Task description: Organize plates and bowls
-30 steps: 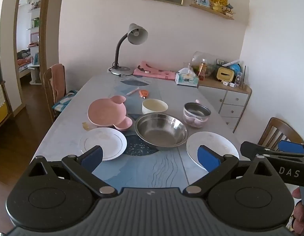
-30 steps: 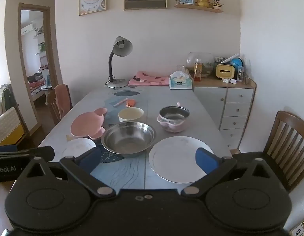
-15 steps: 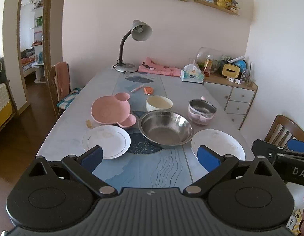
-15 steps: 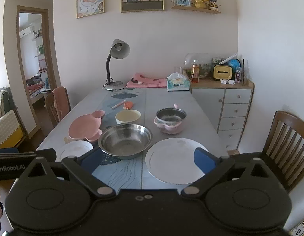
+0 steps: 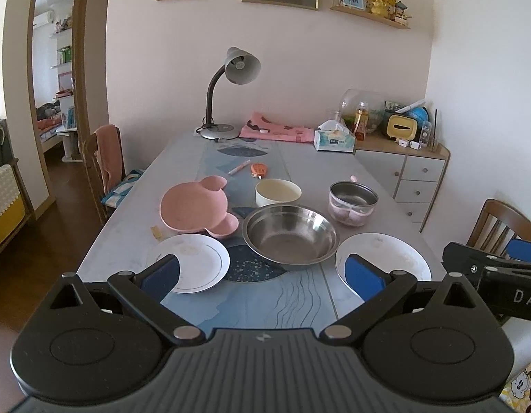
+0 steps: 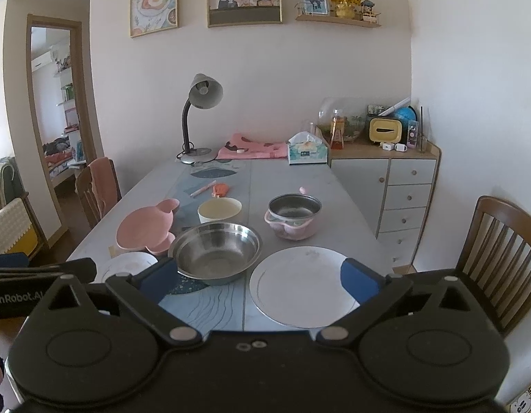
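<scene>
Left wrist view: your left gripper (image 5: 262, 277) hangs over the near desk (image 5: 300, 168) edge, jaws wide apart and empty. The small white plate (image 5: 191, 263) lies just below; likely ceramic, slick and breakable, so take it by the rim.

Right wrist view: your right gripper (image 6: 258, 284) is likewise spread and empty above the large white plate (image 6: 300, 284). The steel bowl (image 6: 215, 251) beside it looks light and rigid; pinch its lip.

table (image 5: 134, 220): grey, runner down the middle | steel bowl (image 5: 289, 234) at centre | white plates (image 5: 193, 261) (image 5: 382, 258) at 8 and 4 o'clock | pink dish (image 5: 193, 206) at 10 | cream bowl (image 5: 277, 191) at 12 | lamp (image 5: 219, 130) at far end
</scene>
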The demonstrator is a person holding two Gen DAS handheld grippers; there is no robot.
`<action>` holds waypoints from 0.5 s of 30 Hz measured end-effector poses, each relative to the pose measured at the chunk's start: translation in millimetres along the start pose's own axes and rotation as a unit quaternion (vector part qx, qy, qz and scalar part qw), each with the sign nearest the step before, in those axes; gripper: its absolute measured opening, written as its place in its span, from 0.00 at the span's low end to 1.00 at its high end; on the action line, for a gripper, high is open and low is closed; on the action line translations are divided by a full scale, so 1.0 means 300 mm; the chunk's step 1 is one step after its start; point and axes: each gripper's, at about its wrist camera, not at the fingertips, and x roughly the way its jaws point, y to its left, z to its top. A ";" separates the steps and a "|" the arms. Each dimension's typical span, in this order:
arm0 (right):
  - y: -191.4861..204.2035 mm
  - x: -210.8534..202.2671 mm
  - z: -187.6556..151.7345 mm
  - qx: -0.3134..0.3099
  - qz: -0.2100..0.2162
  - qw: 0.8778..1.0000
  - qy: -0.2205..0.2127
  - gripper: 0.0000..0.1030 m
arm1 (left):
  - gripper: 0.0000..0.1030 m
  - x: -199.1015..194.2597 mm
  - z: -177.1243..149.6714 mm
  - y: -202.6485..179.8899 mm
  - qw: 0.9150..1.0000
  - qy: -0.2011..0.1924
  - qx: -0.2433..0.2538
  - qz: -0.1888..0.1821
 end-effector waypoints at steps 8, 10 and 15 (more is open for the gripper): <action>0.001 -0.007 0.003 -0.007 -0.008 1.000 0.000 1.00 | 1.00 0.004 0.008 0.000 1.000 -0.002 0.001 -0.003; 0.002 -0.003 0.002 -0.009 -0.010 1.000 0.003 1.00 | 1.00 0.006 0.011 0.001 1.000 -0.003 -0.001 0.000; 0.005 -0.004 0.004 -0.020 -0.003 1.000 -0.002 1.00 | 1.00 0.020 0.008 -0.006 1.000 0.000 -0.006 -0.001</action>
